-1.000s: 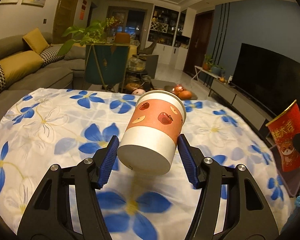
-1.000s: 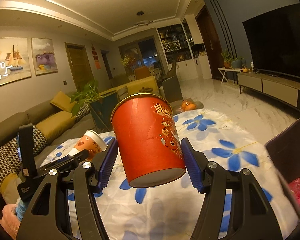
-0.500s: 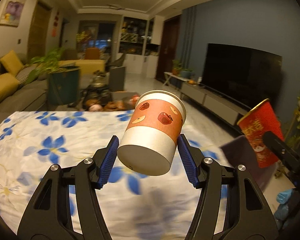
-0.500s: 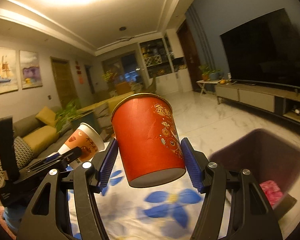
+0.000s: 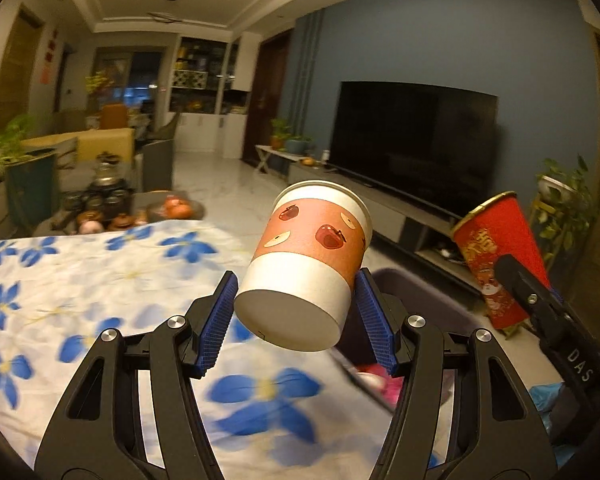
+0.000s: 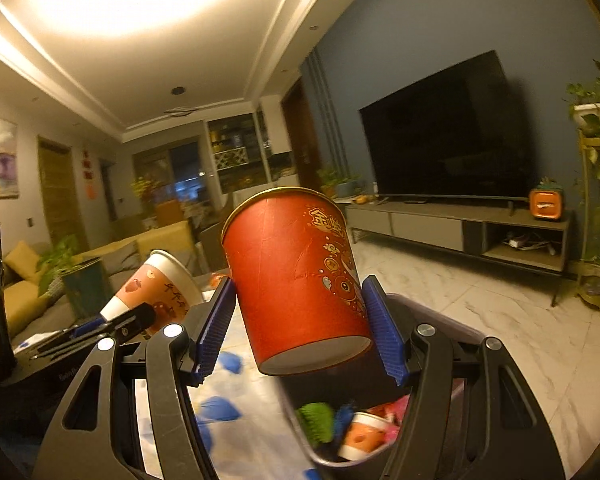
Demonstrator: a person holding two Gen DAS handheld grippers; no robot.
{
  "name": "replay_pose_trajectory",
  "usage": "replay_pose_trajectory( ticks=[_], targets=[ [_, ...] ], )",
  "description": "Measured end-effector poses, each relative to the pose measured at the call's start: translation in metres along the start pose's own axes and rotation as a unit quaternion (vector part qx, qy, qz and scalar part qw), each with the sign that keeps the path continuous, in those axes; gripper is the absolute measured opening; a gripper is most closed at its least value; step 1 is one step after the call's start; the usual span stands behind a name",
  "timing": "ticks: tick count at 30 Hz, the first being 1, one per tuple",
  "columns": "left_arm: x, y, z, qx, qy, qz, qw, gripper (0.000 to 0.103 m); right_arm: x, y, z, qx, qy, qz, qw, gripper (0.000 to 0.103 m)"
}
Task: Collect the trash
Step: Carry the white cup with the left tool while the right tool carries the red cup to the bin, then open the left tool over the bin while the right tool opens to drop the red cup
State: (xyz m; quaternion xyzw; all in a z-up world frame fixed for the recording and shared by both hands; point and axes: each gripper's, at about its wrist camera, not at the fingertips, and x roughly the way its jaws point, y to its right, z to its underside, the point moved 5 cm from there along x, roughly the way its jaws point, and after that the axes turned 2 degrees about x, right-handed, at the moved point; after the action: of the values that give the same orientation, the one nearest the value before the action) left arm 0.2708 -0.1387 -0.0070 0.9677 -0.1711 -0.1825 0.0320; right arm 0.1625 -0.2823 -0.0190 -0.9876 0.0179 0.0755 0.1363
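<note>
both cups (image 5: 306, 264) (image 6: 296, 280) carried from table toward bin (image 6: 456, 324)

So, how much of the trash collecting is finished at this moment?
Partly done: the trash bin already holds a small cup and green and pink scraps. In hand: the left gripper clamps the apple-print cup, the right gripper clamps the red cup above the bin. Left to do: release both cups inside.

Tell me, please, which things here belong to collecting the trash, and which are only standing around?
For the job:
- apple-print cup, held in the left tongs
- red cup, held in the right tongs
- trash bin with rubbish inside

Only standing around:
- television
- floral cloth
- orange speaker
</note>
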Motion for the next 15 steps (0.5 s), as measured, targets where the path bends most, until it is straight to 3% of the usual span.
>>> replay_pose_trajectory(
  ticks=[7,15],
  targets=[
    [0.033,0.037,0.011,0.003,-0.004,0.047,0.9989,0.059,0.007,0.021,0.005,0.009,0.005,0.025,1.0,0.064],
    [0.065,0.052,0.022,0.002,-0.025,0.062,0.9977,0.06,0.023,0.027,0.007,0.008,0.005,0.037,0.999,0.064]
  ],
)
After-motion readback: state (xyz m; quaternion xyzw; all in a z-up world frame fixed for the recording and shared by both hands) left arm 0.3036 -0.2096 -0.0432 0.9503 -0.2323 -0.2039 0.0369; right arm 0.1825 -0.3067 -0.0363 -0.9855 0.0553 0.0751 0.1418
